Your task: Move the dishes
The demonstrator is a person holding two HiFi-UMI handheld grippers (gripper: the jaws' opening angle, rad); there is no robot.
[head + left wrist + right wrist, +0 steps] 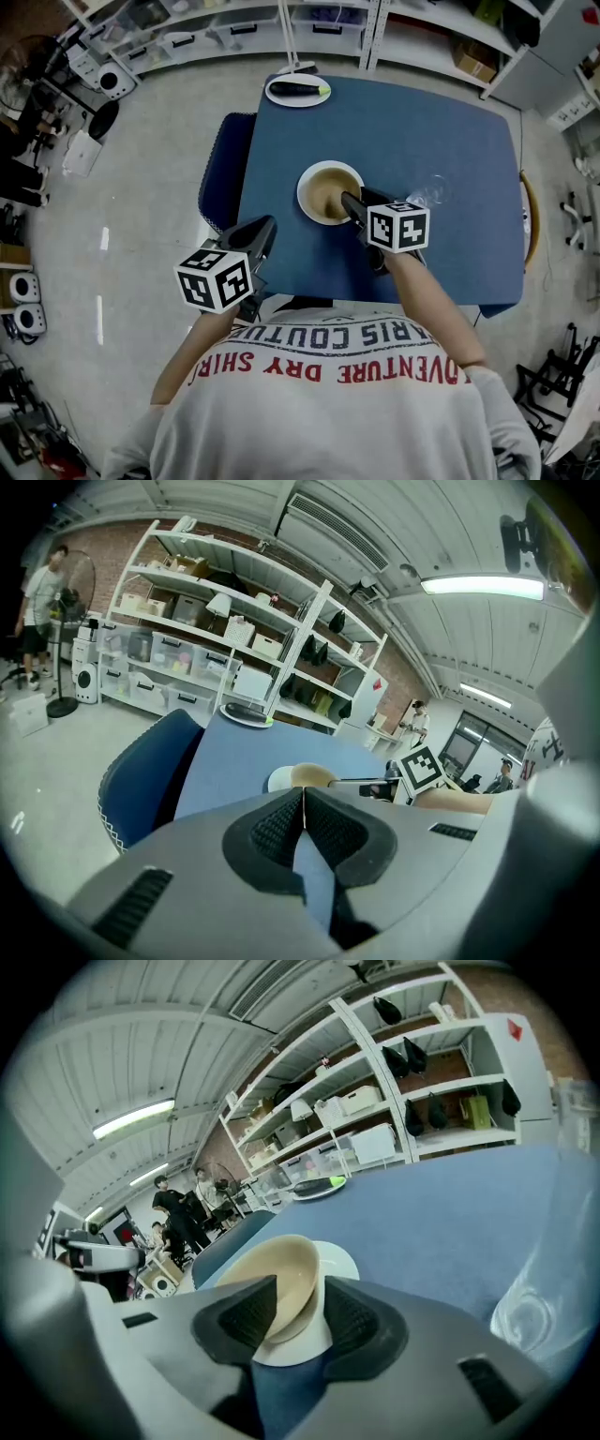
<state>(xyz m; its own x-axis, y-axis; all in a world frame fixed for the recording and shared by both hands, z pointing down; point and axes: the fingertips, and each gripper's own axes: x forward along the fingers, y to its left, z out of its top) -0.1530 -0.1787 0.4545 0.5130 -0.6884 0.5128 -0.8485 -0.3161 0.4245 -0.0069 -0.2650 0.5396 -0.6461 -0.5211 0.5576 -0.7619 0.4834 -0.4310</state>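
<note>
A beige bowl stands on a white plate in the middle of the blue table. My right gripper reaches it from the near side. One pad is inside the bowl's near rim and the other outside, and the jaws are shut on the wall. My left gripper hovers by the table's near left edge, its pads together and holding nothing. From the left gripper view the bowl and the right gripper show beyond the pads.
At the table's far edge lies a second white plate with a dark and green object on it. A clear glass stands just right of my right gripper. A blue chair is at the table's left side. Shelves line the far wall.
</note>
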